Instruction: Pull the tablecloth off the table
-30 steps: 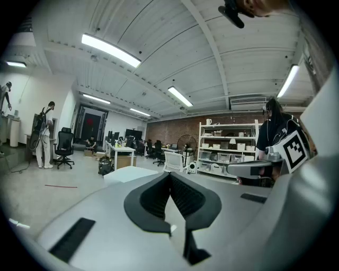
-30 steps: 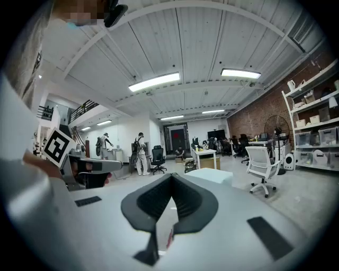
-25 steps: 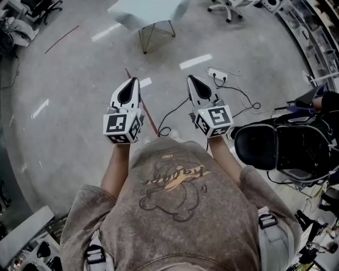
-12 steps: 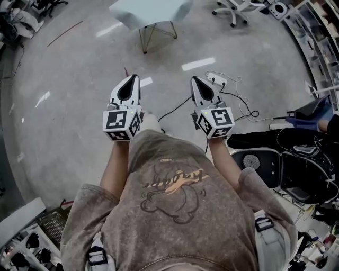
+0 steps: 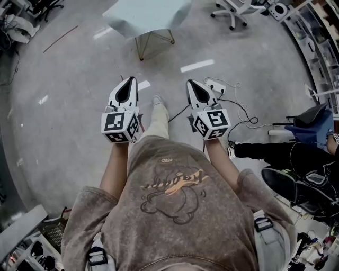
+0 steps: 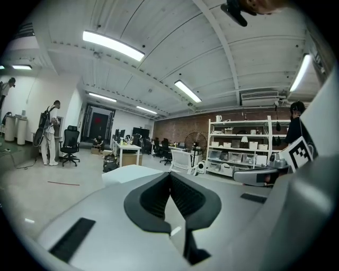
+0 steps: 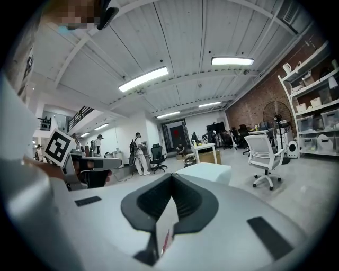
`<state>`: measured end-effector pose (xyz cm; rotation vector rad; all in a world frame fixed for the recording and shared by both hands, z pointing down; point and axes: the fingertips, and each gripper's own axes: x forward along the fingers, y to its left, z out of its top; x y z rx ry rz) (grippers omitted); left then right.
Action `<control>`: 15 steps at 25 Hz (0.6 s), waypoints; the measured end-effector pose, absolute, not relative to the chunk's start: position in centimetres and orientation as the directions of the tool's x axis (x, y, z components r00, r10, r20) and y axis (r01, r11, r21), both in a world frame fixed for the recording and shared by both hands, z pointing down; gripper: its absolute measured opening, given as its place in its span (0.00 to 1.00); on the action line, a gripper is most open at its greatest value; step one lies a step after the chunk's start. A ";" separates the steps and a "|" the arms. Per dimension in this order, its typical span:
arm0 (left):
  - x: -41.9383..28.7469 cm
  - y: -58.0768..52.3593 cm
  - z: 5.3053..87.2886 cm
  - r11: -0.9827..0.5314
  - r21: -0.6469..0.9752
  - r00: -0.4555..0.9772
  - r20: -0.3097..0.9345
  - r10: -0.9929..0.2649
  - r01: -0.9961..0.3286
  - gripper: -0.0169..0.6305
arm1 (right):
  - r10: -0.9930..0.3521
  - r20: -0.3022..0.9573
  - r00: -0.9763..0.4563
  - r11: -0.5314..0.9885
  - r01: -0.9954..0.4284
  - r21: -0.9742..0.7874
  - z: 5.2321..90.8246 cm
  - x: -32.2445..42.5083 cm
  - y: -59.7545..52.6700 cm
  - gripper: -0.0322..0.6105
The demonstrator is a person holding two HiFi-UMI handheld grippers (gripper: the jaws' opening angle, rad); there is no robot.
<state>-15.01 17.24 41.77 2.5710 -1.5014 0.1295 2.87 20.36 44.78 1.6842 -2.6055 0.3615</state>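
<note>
A pale blue-white tablecloth (image 5: 148,13) covers the whole top of the small surface (image 5: 141,48) and drapes over its edges, so only the thin metal legs (image 5: 170,36) show beneath. The surface stands on a grey polished concrete floor (image 5: 69,111). A white power strip (image 5: 216,84) with tangled black cables (image 5: 241,111) lies on the floor. A thin red line (image 5: 62,39) crosses it at the left.

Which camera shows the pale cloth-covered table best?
The head view: the pale cloth-covered table shows from above, with the cloth draped and the wire legs visible, though the far edge is cropped. Both gripper views show only part of its pale top.
</note>
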 end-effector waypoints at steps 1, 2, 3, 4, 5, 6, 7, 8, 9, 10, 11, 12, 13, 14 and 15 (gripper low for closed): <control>-14.8 16.0 41.9 -0.482 0.099 0.492 0.157 -0.856 -0.870 0.05 | -0.896 0.143 -0.421 0.394 -0.901 -0.184 44.8 3.0 19.2 0.06; -14.5 14.7 42.0 -0.482 0.102 0.493 0.158 -0.856 -0.870 0.05 | -0.895 0.146 -0.423 0.395 -0.900 -0.184 44.9 3.3 17.9 0.06; -14.2 13.4 42.0 -0.482 0.106 0.493 0.159 -0.855 -0.870 0.05 | -0.893 0.149 -0.424 0.397 -0.899 -0.184 44.9 3.5 16.6 0.06; -13.9 12.0 42.1 -0.482 0.109 0.494 0.159 -0.855 -0.869 0.05 | -0.891 0.153 -0.426 0.398 -0.899 -0.185 45.0 3.8 15.2 0.06; -13.6 10.5 42.1 -0.481 0.112 0.494 0.160 -0.855 -0.869 0.05 | -0.890 0.157 -0.428 0.399 -0.898 -0.186 45.0 4.1 13.7 0.06; -13.2 9.0 42.1 -0.481 0.116 0.494 0.161 -0.854 -0.869 0.05 | -0.888 0.162 -0.430 0.400 -0.897 -0.187 45.0 4.5 12.3 0.06; -12.8 7.4 42.1 -0.480 0.121 0.494 0.162 -0.854 -0.869 0.05 | -0.887 0.168 -0.430 0.399 -0.897 -0.188 44.9 4.9 10.7 0.06; -12.5 5.9 42.0 -0.480 0.126 0.495 0.164 -0.853 -0.868 0.05 | -0.886 0.173 -0.430 0.399 -0.897 -0.189 44.7 5.2 9.1 0.06; -12.3 4.3 41.9 -0.479 0.130 0.496 0.166 -0.853 -0.868 0.05 | -0.885 0.177 -0.430 0.398 -0.898 -0.190 44.5 5.4 7.5 0.06; -12.2 2.7 41.8 -0.478 0.133 0.495 0.168 -0.852 -0.868 0.05 | -0.885 0.179 -0.431 0.398 -0.897 -0.192 44.3 5.6 5.9 0.06; -12.2 1.2 41.7 -0.476 0.136 0.494 0.170 -0.853 -0.869 0.05 | -0.884 0.179 -0.432 0.399 -0.896 -0.193 44.1 5.7 4.3 0.06; -12.2 -0.3 41.6 -0.473 0.137 0.491 0.171 -0.854 -0.871 0.05 | -0.883 0.179 -0.434 0.401 -0.895 -0.194 44.0 5.8 2.6 0.06; -12.2 -1.9 41.5 -0.469 0.139 0.488 0.173 -0.856 -0.872 0.05 | -0.882 0.178 -0.437 0.403 -0.894 -0.195 43.9 5.9 1.0 0.06; -12.2 -3.4 41.4 -0.466 0.139 0.484 0.174 -0.857 -0.874 0.05 | -0.881 0.178 -0.439 0.405 -0.893 -0.197 43.8 6.0 -0.6 0.06; -12.1 -4.9 41.4 -0.463 0.140 0.482 0.176 -0.858 -0.875 0.05 | -0.880 0.177 -0.441 0.407 -0.892 -0.198 43.7 6.1 -2.1 0.06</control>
